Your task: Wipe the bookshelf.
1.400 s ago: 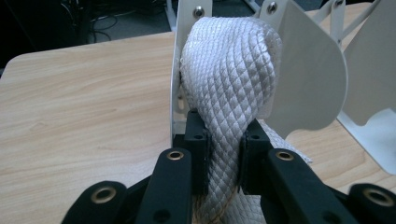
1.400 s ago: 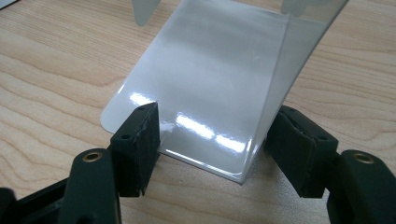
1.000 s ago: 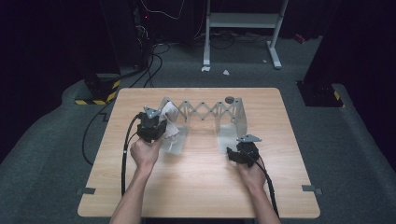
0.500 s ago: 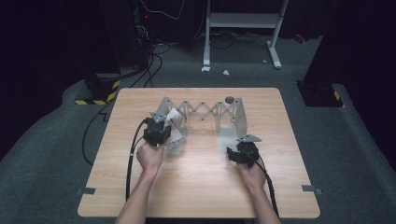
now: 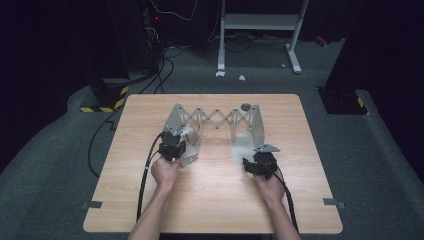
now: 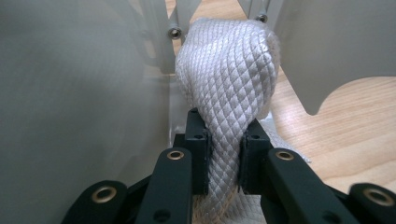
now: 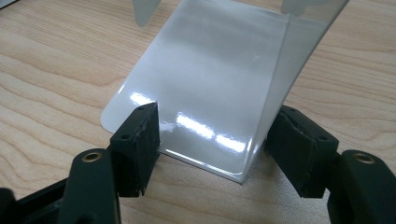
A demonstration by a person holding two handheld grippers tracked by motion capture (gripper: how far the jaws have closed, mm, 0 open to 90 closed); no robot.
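The white cloth (image 6: 229, 84) is pinched between the clenched jaws of the left gripper (image 6: 223, 154) at the left end of the metal folding rack (image 5: 215, 120), while the right gripper (image 7: 212, 149) straddles the rack's foot plate (image 7: 205, 88), jaws released, on the wooden table (image 5: 210, 200).

The lower end of the white scaled cloth (image 6: 224, 93) was cut off by the bottom edge of the left gripper view. In the high view, its shape was too small to be told. The rack's foot plate (image 7: 210, 88) was cropped at the top of the right gripper view.
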